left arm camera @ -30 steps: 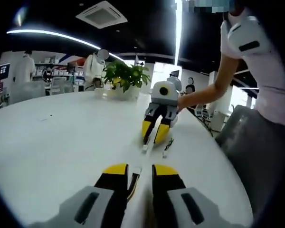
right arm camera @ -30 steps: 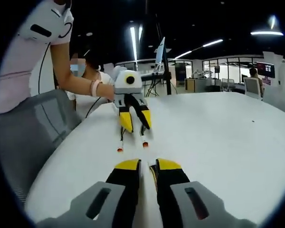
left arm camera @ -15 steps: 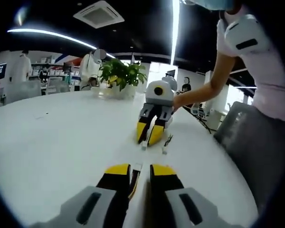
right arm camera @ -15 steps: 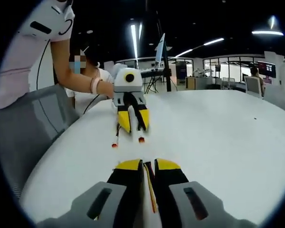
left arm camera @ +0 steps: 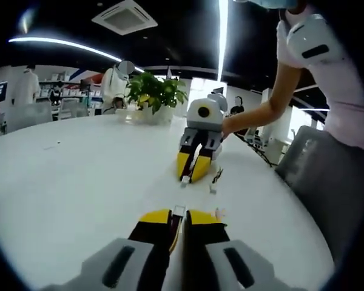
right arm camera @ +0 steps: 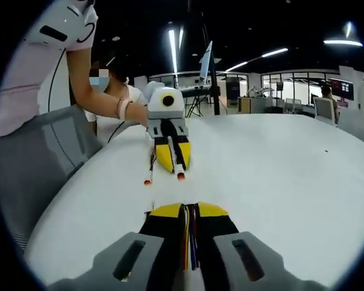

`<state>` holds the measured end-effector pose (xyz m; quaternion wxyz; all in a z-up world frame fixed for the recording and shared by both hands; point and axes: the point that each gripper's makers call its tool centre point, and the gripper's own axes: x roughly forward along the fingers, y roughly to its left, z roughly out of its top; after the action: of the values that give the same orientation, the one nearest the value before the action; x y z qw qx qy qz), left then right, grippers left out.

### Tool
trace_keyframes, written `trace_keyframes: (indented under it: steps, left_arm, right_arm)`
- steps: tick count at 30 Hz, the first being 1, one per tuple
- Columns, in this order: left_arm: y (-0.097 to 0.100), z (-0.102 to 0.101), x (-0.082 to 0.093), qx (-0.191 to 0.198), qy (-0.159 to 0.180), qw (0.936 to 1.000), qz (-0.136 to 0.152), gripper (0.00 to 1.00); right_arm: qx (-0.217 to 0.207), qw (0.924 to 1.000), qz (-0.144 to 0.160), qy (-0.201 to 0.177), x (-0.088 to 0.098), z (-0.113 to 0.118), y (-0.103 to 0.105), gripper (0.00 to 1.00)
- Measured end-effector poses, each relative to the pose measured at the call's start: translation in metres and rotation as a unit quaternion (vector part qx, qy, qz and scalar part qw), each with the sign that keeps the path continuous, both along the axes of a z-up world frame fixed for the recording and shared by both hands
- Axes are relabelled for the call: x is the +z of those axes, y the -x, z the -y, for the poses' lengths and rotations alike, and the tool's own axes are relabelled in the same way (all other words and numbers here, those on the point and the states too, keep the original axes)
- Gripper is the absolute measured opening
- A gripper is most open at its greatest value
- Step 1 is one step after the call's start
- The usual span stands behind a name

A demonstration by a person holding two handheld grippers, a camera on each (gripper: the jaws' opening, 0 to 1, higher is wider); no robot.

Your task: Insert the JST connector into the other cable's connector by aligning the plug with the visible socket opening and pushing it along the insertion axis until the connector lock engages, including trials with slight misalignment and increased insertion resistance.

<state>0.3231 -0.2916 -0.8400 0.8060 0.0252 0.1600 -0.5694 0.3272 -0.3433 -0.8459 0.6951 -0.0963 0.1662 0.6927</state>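
In the left gripper view, my left gripper (left arm camera: 177, 219) is shut on a thin cable whose small white connector (left arm camera: 179, 210) pokes out past the yellow jaw tips. Facing it across the white table (left arm camera: 79, 176) is my right gripper (left arm camera: 188, 174), shut on the other cable, with a white plug (left arm camera: 184, 180) at its tips. In the right gripper view, the right gripper (right arm camera: 190, 211) pinches yellow, red and blue wires (right arm camera: 189, 239). Opposite it, the left gripper (right arm camera: 173, 165) has a red-tipped connector (right arm camera: 181, 176) sticking out. The two connectors point at each other, a gap apart.
Loose cable ends (left arm camera: 213, 182) (right arm camera: 147, 180) lie on the table beside the grippers, on the person's side. A person's arm (left arm camera: 264, 112) reaches in above a grey chair (left arm camera: 318, 182). A potted plant (left arm camera: 150, 97) stands at the table's far edge.
Both grippers' jaws have narrowed from a small gap to shut on their cables. The two grippers have drawn slightly closer to each other.
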Motion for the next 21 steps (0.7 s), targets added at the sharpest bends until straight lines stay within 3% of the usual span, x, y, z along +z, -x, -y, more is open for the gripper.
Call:
trace_keyframes:
  steps: [7, 16, 21]
  left_arm:
    - [-0.0015, -0.0066, -0.0018, 0.002, 0.004, 1.0, 0.001, 0.01]
    - [0.0025, -0.0042, -0.0015, -0.005, -0.001, 1.0, 0.0, 0.01]
    - [0.0034, -0.0048, -0.0007, -0.011, -0.034, 0.9993, 0.007, 0.0]
  right_arm:
    - [0.004, 0.9999, 0.009, 0.006, -0.0003, -0.0013, 0.0009, 0.05]
    - [-0.007, 0.9999, -0.007, 0.002, 0.0008, -0.0032, -0.0012, 0.05]
    - [-0.018, 0.9996, -0.017, 0.011, 0.0014, -0.0003, -0.0038, 0.04]
